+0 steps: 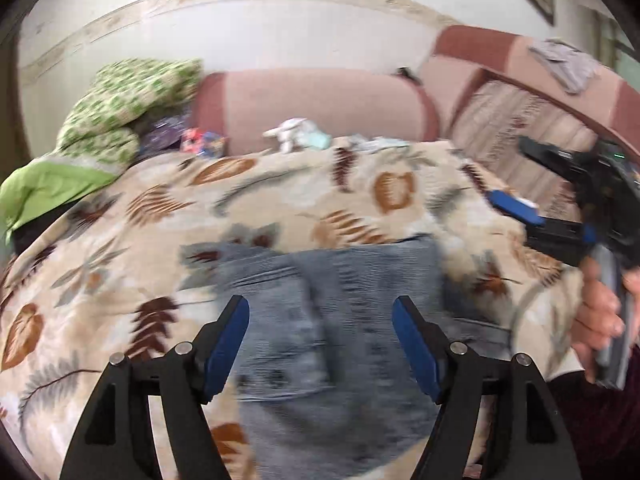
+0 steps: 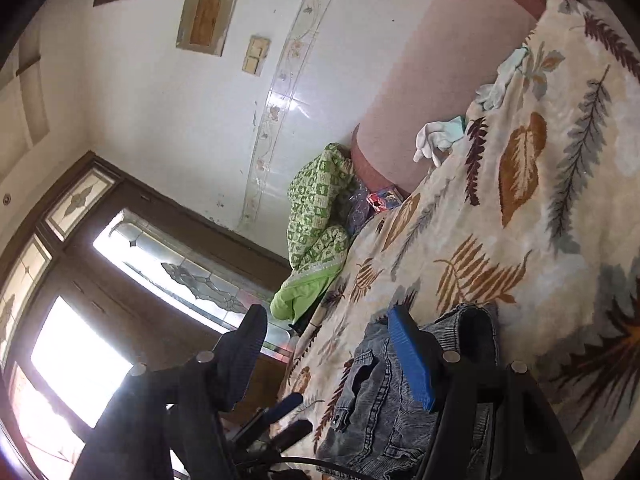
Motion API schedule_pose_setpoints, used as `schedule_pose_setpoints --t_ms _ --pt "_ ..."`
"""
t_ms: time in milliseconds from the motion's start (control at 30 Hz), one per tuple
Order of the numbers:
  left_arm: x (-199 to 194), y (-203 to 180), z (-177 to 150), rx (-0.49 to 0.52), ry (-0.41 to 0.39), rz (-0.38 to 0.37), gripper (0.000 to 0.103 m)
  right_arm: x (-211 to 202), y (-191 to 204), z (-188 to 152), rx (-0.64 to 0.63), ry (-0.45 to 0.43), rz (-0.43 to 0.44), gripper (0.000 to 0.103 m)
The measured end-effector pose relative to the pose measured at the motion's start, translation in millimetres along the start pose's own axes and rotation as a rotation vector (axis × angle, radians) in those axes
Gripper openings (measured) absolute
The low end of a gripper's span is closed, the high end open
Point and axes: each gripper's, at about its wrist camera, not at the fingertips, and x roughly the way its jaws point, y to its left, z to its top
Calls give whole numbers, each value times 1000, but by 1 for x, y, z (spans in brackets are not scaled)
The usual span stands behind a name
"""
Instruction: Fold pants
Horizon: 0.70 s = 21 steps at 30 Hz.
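Note:
The grey-blue denim pants (image 1: 340,320) lie folded in a thick bundle on a leaf-patterned blanket (image 1: 280,200). My left gripper (image 1: 320,304) hovers over the bundle, open, with nothing pressed between its blue pads. In the right wrist view the pants (image 2: 380,400) lie low in the picture, partly behind one finger. My right gripper (image 2: 327,314) is rolled onto its side and open, holding nothing. The left wrist view, blurred, shows the right gripper (image 1: 510,172) off to the right of the pants, above the blanket, in a person's hand (image 1: 600,312).
A green patterned quilt (image 1: 120,104) is piled at the bed's far left. A pink bolster (image 1: 312,108) runs along the white wall, with a white glove-like item (image 1: 292,130) and small packets before it. A bright window (image 2: 80,360) lies beyond the bed's edge.

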Motion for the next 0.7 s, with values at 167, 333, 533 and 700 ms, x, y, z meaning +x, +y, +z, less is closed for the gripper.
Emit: schedule_pose_setpoints --t_ms 167,333,533,700 --pt "32 32 -5 -17 76 110 75 43 18 -25 -100 90 -87 67" --pt "63 26 -4 28 143 63 75 93 16 -47 -162 200 -205 67" --pt "93 30 -17 15 220 41 77 127 -48 -53 69 338 -320 66" --pt "102 37 -21 3 243 13 85 124 -67 -51 149 349 -273 66"
